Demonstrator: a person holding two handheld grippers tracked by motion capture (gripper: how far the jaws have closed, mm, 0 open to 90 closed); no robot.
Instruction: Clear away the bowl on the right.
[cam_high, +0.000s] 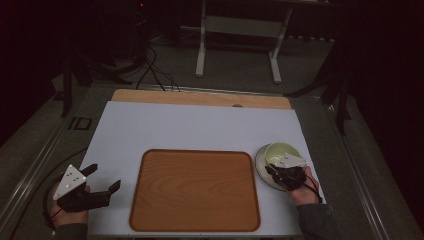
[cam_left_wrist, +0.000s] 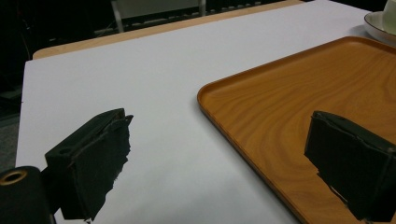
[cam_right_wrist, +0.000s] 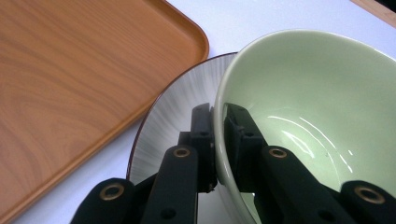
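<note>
Right gripper (cam_high: 278, 172) at lower right of the high view, clamped on the near rim of a pale green bowl (cam_high: 281, 151); bowl sitting on a grey-white saucer (cam_high: 261, 165) just right of the wooden tray (cam_high: 195, 190), all on the white table sheet (cam_high: 190, 125). Left gripper (cam_high: 105, 177) at lower left of the same view, held in a hand (cam_high: 67, 216), jaws spread wide with nothing between them, well apart from the tray's left edge. Across to the left gripper view: two black jaws rising far apart from the bottom corners, gripper (cam_left_wrist: 219, 154) gaping over the bare sheet (cam_left_wrist: 130, 74) and the tray's rounded corner (cam_left_wrist: 261, 112); saucer edge (cam_left_wrist: 373, 23) and a bit of the bowl (cam_left_wrist: 390, 14) tucked into the upper right corner. Then the right gripper view: gripper (cam_right_wrist: 218, 128) at bottom centre, pinched tight on the bowl's wall (cam_right_wrist: 317, 79), one jaw outside against the rim, the other inside on the glossy green; bowl tilted toward upper right, saucer (cam_right_wrist: 163, 116) with streaked glaze beneath and to the left, tray (cam_right_wrist: 70, 70) across the upper left, strip of white sheet (cam_right_wrist: 233, 23) at top.
</note>
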